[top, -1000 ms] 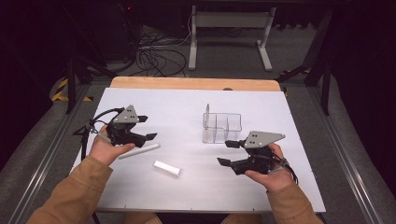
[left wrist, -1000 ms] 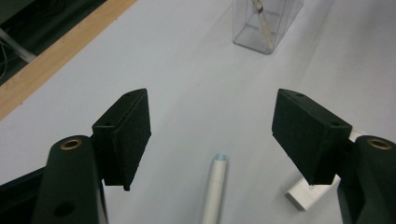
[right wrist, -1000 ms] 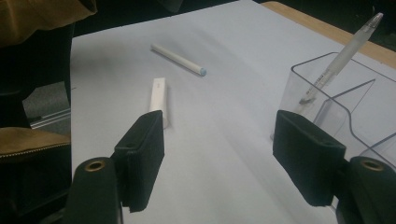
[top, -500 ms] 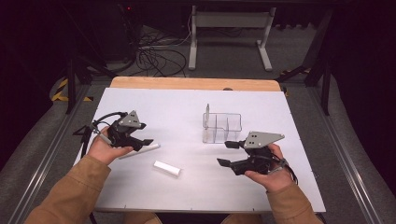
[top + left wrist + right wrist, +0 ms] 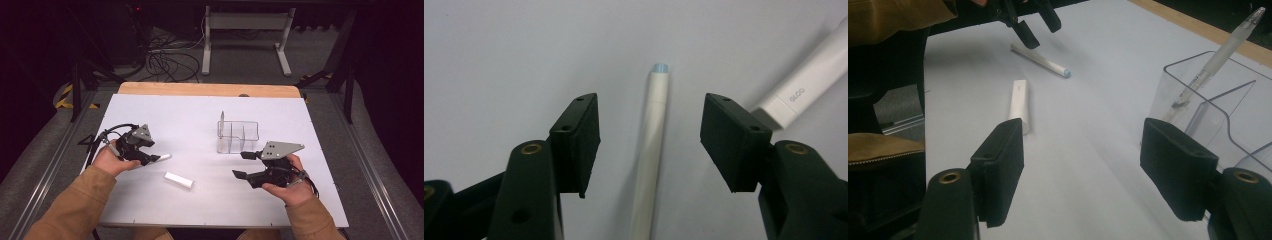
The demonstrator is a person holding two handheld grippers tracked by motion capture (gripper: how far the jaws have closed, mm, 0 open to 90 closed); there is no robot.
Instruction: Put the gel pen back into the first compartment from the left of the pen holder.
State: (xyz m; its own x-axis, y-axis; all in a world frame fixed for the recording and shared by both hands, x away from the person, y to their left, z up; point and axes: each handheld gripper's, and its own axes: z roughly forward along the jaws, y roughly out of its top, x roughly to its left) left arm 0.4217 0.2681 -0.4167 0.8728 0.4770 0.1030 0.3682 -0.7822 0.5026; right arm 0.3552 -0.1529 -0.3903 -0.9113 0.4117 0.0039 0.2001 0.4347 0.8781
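Note:
A slim white pen (image 5: 651, 150) with a pale blue tip lies flat on the white table (image 5: 200, 115). My left gripper (image 5: 150, 159) is low over it, one jaw on each side. The jaws have just been closing, but a gap remains between each pad and the pen, so the gripper is open. A short white stick (image 5: 179, 180) lies just right of it, seen also beside the right jaw (image 5: 809, 85). My right gripper (image 5: 240, 165) hovers open and empty in front of a clear plastic holder (image 5: 238, 136), in which a clear pen (image 5: 222, 120) stands.
The right gripper view looks across the table at the white stick (image 5: 1019, 102), the white pen (image 5: 1040, 61) and the left gripper (image 5: 1030, 25), with the clear holder (image 5: 1208, 110) at its right. A wooden strip (image 5: 210, 89) edges the table's far side. Cables lie on the floor beyond.
My left gripper has sunk onto the white pen and its jaws have narrowed around it. The right gripper, the white stick and the holder have stayed put.

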